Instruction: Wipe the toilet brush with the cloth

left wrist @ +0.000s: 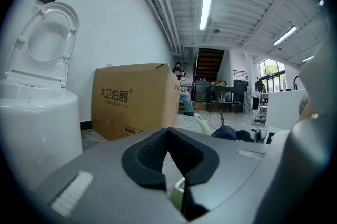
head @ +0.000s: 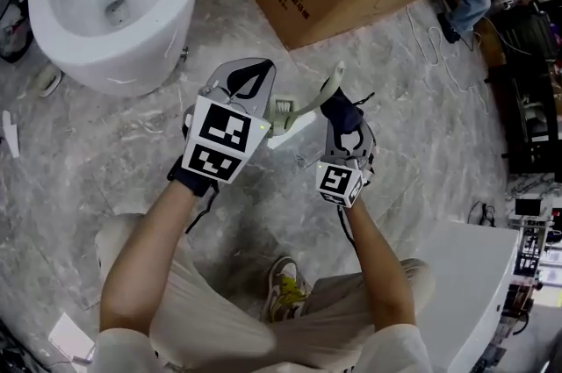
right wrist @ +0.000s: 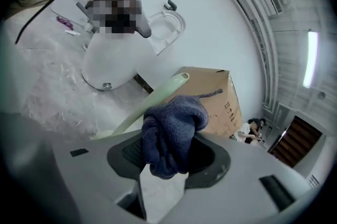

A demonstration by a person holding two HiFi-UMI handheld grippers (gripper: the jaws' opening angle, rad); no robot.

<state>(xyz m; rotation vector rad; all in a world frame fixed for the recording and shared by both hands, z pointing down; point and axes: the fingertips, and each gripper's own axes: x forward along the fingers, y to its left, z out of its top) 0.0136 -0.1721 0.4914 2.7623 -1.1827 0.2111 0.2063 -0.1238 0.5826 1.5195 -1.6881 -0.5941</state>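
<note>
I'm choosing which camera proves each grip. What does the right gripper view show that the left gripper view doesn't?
Only the right gripper view: the cloth clamped between the jaws of the right gripper. Only the left gripper view: the left gripper shut on a pale part of the toilet brush. Both: the toilet, the cardboard box and the brush's pale green handle.

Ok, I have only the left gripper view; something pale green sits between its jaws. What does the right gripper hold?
Observer: The right gripper is shut on a dark blue cloth.
Operator: Does the cloth touch the brush?
Observer: It seems so: in the head view it lies against the toilet brush handle.
Operator: Where does my left gripper grip it?
Observer: Near the head end; white bristles show beside its jaws.
</note>
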